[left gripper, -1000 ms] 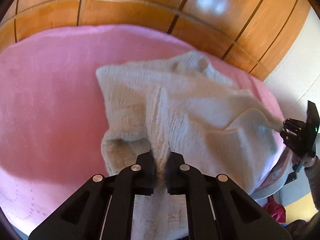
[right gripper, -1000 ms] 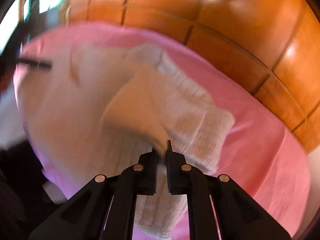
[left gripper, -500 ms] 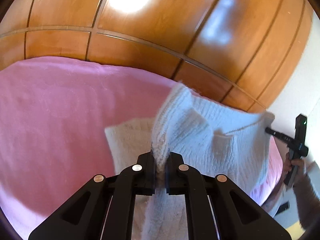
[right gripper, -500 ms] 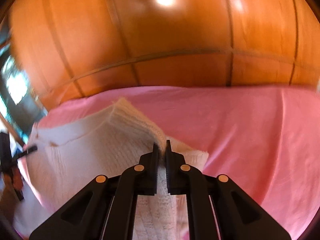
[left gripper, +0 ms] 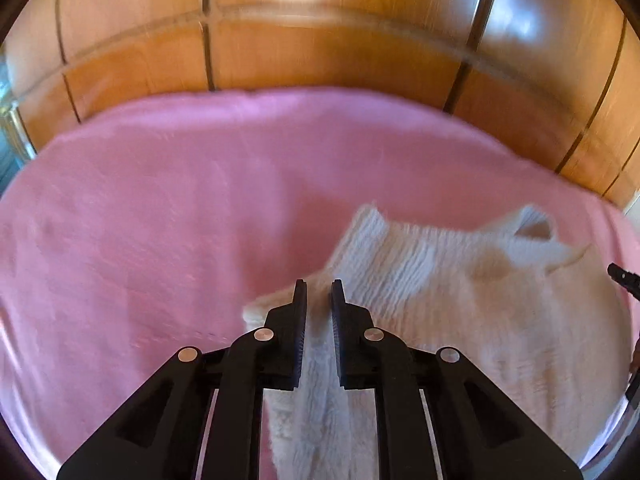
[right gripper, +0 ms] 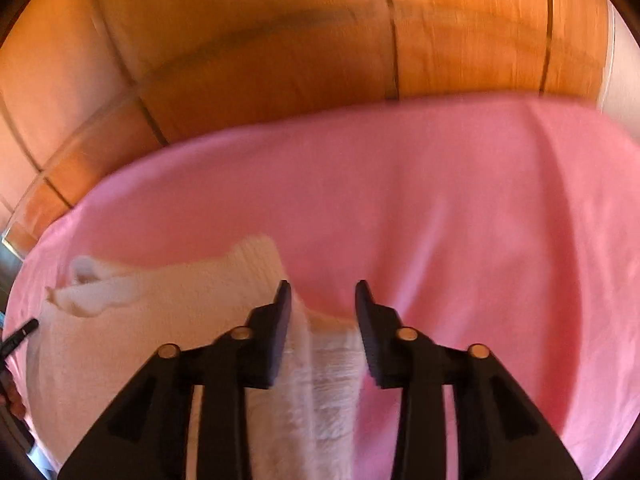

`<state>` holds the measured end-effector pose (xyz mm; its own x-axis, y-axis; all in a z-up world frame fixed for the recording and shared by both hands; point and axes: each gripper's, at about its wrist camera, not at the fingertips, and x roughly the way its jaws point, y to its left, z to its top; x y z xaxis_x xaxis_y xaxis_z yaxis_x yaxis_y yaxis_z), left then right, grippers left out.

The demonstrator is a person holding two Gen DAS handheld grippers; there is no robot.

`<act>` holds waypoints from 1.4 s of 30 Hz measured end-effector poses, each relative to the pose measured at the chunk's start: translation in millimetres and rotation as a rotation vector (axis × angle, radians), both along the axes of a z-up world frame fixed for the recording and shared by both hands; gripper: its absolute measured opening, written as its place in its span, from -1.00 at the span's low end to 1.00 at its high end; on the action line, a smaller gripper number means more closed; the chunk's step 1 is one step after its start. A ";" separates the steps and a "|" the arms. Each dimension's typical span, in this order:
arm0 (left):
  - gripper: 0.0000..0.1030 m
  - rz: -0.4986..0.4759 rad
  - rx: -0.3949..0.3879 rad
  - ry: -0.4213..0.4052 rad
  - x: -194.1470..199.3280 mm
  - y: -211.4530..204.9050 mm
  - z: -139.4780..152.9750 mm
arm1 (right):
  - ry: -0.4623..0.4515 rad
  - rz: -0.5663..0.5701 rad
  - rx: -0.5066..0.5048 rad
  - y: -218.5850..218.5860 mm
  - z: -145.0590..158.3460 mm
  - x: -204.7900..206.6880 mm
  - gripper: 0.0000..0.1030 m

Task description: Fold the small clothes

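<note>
So the cream chunky-knit sweater [left gripper: 460,300] is down on the bed with the pink blanket [left gripper: 160,220], lying toward the near edge, with the orange wooden panelled wardrobe [left gripper: 320,52] behind the far side. Looks to me like one fold has just been laid: the near part is flipped over onto the rest, so there's a doubled layer with a ribbed hem corner poking out toward the far side and a loose cuff or collar bit sticking up at the end.

The left gripper [left gripper: 319,312] has its jaws just starting to part, with a ridge of knit between them. Can't really say if the pads are pressing on it or not, the gap is tiny and everything's smeared. The right gripper [right gripper: 323,312] is clearer: its jaws are opening, already standing well apart, and the sweater edge lies loose between them, touching the left pad at most. So that side is basically let go.

My guess on progress: first fold placed, both ends being dropped. What's left is probably tidying that floppy end, maybe tucking sleeves (can't tell where they are), and at least one more fold to get a compact bundle. The shape is lumpy, nowhere near a neat rectangle. Frames are blurry, so grain of salt.
</note>
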<state>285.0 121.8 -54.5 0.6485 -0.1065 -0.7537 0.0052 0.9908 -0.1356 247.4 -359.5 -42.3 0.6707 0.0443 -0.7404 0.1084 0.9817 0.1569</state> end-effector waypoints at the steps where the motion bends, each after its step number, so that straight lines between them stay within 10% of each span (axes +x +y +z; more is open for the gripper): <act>1: -0.80 -0.020 -0.018 -0.061 -11.2 -0.2 13.0 | -0.037 0.038 -0.007 9.3 9.5 -6.9 -0.36; 5: -0.80 -0.150 -0.069 -0.142 -30.9 -17.8 35.8 | -0.091 0.223 0.031 57.9 23.9 -17.7 -0.35; 10: -0.80 -0.274 -0.028 0.026 -8.7 -60.4 1.9 | 0.080 0.357 0.049 119.9 -15.0 9.9 -0.34; 15: -1.00 -0.298 -0.045 0.058 -1.5 -70.7 -17.0 | 0.107 0.333 0.019 134.1 -34.6 16.9 -0.90; 23: -1.00 -0.180 -0.102 -0.125 -1.2 -49.6 21.6 | -0.114 0.287 0.010 113.7 17.2 0.4 -0.92; 32: -1.00 -0.135 -0.185 0.004 38.0 -42.3 3.6 | -0.047 0.201 0.010 102.3 -14.9 15.0 -1.00; 36: 0.00 -0.211 -0.250 0.015 15.7 -30.8 7.1 | -0.031 0.226 0.079 91.9 -21.5 7.9 -1.00; 42: 0.02 -0.225 -0.201 0.063 7.7 -39.6 -11.5 | -0.023 0.238 0.196 80.8 -17.5 0.8 -0.28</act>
<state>292.8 82.2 -66.0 0.5446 -0.3933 -0.7408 0.2066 0.9189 -0.3360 248.2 -278.6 -59.9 0.6406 0.3427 -0.6871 -0.1269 0.9298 0.3454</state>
